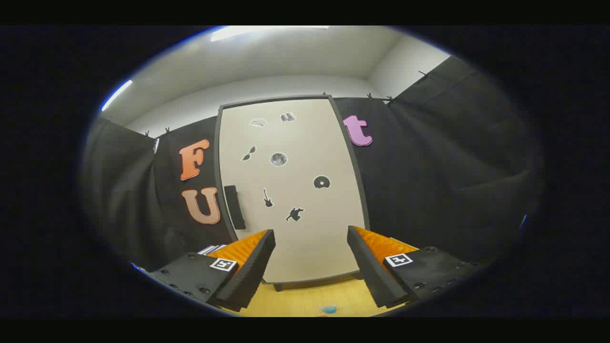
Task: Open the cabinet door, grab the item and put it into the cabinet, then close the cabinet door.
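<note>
Beige, tall cabinet door (305, 190) with a dark grey frame: closed, standing upright beyond the fingers, its face dotted with small black-and-white stickers (279, 159). Black rectangular handle (234, 206): fixed vertically near the door's left edge, far from the left finger. Gripper (310, 264): released, fingers spread wide apart, nothing between them, not touching the door. Light wooden tabletop (305, 300): near, under the fingers, running up to the cabinet's foot. Small light-blue item (329, 309): lying on the tabletop, nearest of all, between the fingers and slightly right. Black cloth wall (452, 166): behind, both sides.
</note>
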Demonstrator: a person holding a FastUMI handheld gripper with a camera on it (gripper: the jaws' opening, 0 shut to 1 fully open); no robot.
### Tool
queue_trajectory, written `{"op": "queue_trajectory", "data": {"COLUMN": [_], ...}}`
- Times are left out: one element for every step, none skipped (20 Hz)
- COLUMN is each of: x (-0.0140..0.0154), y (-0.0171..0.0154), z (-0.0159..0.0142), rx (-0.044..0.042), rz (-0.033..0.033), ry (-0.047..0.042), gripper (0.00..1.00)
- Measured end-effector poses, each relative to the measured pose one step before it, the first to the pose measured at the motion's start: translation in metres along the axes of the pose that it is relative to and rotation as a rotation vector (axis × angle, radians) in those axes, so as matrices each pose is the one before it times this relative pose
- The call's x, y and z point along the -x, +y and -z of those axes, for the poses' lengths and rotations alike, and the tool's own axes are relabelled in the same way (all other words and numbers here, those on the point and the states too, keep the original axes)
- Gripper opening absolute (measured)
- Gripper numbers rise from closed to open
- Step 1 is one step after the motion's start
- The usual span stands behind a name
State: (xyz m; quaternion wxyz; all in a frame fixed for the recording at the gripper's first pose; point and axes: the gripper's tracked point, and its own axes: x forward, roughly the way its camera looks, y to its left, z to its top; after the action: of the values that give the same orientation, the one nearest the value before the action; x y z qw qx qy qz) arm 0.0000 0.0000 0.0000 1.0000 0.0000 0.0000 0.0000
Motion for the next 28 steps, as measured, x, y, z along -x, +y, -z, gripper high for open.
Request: {"op": "queue_trajectory", "data": {"x": [-0.00008, -0.00012, 0.00083, 0.00043, 0.00120, 0.00029, 0.00089, 0.00029, 0.00060, 0.00032, -0.00034, 0.00025, 0.00018, 0.00001, 0.00028, -0.00025, -0.00044, -0.00101, -0.00113, -0.00226, -0.00365, -0.00486, -0.00617, -0.00867, -0.00966, -0.01084, -0.01197, -0.01246], "y": [0.00062, 0.00023, -0.00013, -0.00003, -0.00091, -0.00019, 0.00016, -0.00002, -0.00048, -0.00042, -0.00025, -0.00118, -0.00064, -0.00002, 0.00228, 0.00251, 0.00056, 0.00109, 0.00192, 0.00326, 0.00563, 0.00661, 0.00801, 0.00833, 0.00782, 0.00809, 0.00641, 0.00650], "z": [0.00076, 0.00132, 0.00003, -0.00014, -0.00122, 0.00017, 0.00010, 0.00062, 0.00012, 0.00065, 0.00038, 0.00021, -0.00023, -0.00003, 0.00008, -0.00007, 0.00000, 0.00025, -0.00094, -0.00182, -0.00181, -0.00164, -0.00035, -0.00095, -0.00153, -0.00284, -0.00324, -0.00345], "rx": [0.00158, 0.00129, 0.00088, 0.00019, -0.00098, -0.00186, -0.00339, -0.00335, -0.00296, -0.00092, 0.00125, 0.00474, 0.00533, 0.00289, 0.00139, 0.00093, 0.00246, 0.00373, 0.00305, 0.00225, 0.00144, 0.00190, 0.00369, 0.00416, 0.00541, 0.01028, 0.01300, 0.01158], "rz": [-0.00054, 0.00073, 0.00004, 0.00291, 0.00273, 0.00026, 0.00008, -0.00005, 0.00139, 0.00023, 0.00071, 0.00293, 0.00354, 0.00055, -0.00487, -0.00618, -0.00436, -0.00138, -0.00084, -0.00363, -0.00863, -0.01034, -0.01369, -0.01176, -0.01102, -0.01326, -0.01087, -0.01053], "ry": [0.00231, 0.00158, 0.00039, -0.00288, -0.00348, -0.00173, -0.00069, -0.00030, 0.00002, 0.00151, 0.00115, 0.00072, -0.00086, -0.00193, -0.00049, 0.00039, 0.00130, 0.00109, -0.00250, -0.00342, -0.00476, -0.00136, 0.00355, 0.00645, 0.00462, 0.00272, -0.00007, 0.00144], "gripper": [0.97, 0.97, 0.97, 0.97, 0.97, 0.97, 0.97, 0.97, 0.97, 0.97, 0.97, 0.97, 0.97, 0.97, 0.97, 0.97, 0.97, 0.97, 0.97, 0.97, 0.97, 0.97, 0.97, 0.97, 0.97, 0.97, 0.97, 0.97]}}
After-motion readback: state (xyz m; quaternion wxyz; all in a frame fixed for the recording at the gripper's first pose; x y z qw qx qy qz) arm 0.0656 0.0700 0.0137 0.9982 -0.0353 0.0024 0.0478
